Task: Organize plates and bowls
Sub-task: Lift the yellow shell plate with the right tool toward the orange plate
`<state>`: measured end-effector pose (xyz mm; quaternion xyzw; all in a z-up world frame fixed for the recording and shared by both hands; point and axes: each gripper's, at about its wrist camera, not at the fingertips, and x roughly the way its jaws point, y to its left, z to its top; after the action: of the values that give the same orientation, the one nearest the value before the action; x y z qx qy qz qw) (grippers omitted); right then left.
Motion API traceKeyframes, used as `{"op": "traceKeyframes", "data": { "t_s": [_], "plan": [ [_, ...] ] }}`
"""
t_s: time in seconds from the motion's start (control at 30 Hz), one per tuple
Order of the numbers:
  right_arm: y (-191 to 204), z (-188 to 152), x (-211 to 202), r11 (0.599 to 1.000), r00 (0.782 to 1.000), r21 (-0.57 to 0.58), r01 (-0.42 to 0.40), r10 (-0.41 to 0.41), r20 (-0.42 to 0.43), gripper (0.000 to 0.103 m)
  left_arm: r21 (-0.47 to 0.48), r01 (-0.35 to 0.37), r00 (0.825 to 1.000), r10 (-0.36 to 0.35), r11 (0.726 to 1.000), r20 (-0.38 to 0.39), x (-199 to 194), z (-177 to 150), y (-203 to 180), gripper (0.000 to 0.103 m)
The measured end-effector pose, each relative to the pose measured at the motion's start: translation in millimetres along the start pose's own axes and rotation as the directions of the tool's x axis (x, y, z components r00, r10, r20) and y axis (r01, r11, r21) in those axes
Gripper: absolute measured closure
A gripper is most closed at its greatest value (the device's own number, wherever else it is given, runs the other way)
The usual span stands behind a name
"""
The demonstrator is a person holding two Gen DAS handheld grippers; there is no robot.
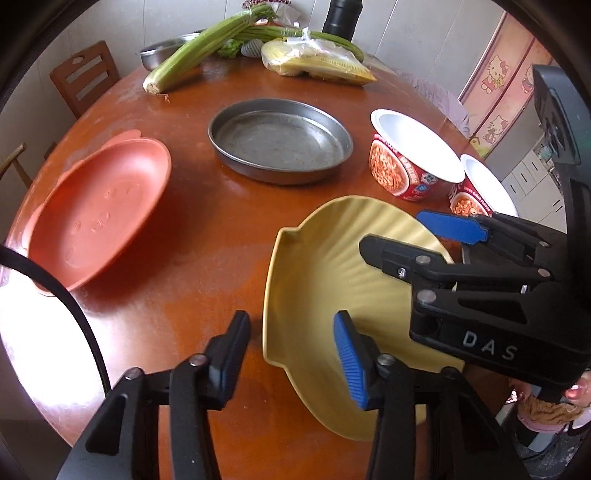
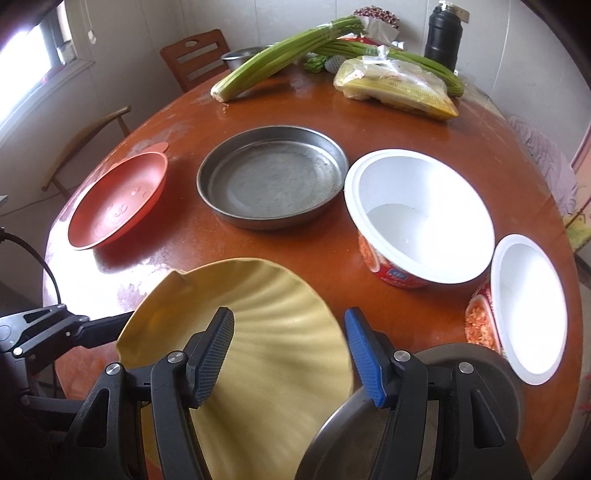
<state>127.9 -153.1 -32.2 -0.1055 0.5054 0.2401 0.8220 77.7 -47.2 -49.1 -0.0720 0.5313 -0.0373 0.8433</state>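
Observation:
A yellow shell-shaped plate (image 1: 332,266) (image 2: 280,325) lies at the near side of the round brown table (image 1: 207,229). My left gripper (image 1: 291,321) stands open astride the plate's left rim, one finger over the plate and one over the table. From the right, my right gripper (image 1: 395,232) (image 2: 289,317) straddles the opposite rim, open, with its pads apart from the plate. An orange plate (image 1: 99,214) (image 2: 118,206) sits at the left. In the middle is a round steel pan (image 1: 277,144) (image 2: 273,177). Two empty noodle bowls (image 2: 417,214) (image 2: 528,306) stand at the right.
A steel bowl (image 2: 343,439) sits under my right gripper's blue finger. Celery (image 1: 199,51), bagged corn (image 1: 317,62), a black flask (image 2: 443,33) and another steel bowl (image 1: 162,51) crowd the far edge. Wooden chairs (image 1: 85,77) stand beyond the table at the left.

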Motion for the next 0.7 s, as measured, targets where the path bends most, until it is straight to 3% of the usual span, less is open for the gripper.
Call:
{"op": "traceKeyframes", "data": {
  "t_s": [0.27, 0.7],
  "plan": [
    [7, 1, -1, 0.999, 0.999, 0.008, -0.050, 0.050, -0.013, 0.039, -0.003, -0.049, 0.999, 0.049, 0.999, 0.010, 1, 2, 10, 0.063],
    [30, 4, 7, 0.993, 0.992, 0.007, -0.119, 0.120, -0.048, 0.039, -0.122, -0.058, 0.998, 0.062, 0.991, 0.029, -4, 13, 63, 0.063]
  ]
}}
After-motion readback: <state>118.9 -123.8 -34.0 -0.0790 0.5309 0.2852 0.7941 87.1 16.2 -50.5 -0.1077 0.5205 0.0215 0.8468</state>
